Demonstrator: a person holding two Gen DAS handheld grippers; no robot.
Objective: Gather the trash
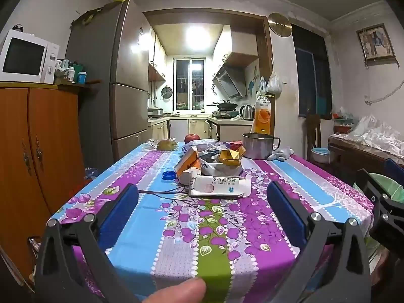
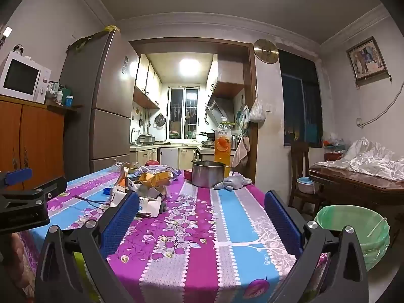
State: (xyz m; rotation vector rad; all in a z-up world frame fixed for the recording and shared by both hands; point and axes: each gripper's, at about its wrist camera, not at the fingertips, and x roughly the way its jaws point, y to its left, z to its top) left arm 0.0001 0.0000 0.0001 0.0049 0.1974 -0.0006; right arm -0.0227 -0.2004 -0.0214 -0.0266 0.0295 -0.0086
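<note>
Two grippers hang over the near edge of the table [image 1: 131,227], and neither holds anything: the left gripper [image 1: 202,202] has its blue pads spread wide apart with only patterned cloth between them, and the right gripper [image 2: 202,209] is spread just as wide and just as empty. From where I stand, the collecting has not begun; this looks like the approach.

The trash sits in a loose heap around the middle of the table. Nearest the left gripper lies a flattened white medicine box [image 1: 219,186], and behind it, touching or nearly so, an orange-and-white carton [image 1: 188,164] leans on crumpled packets with a yellow box [image 1: 231,157] on top. A blue bottle cap [image 1: 168,175] lies by itself just left of the heap. Beyond stand a metal pot [image 1: 258,145], an orange juice bottle [image 1: 262,111] and an apple [image 1: 191,138], which I would not count as rubbish.

The green-lined bin [image 2: 353,229] stands on the floor off the table's right side, close to the right gripper.

My guess is the white box goes first. It lies flat, so the left gripper must reach forward, come down low, and catch an edge instead of pressing on top, then carry it across to the bin.
</note>
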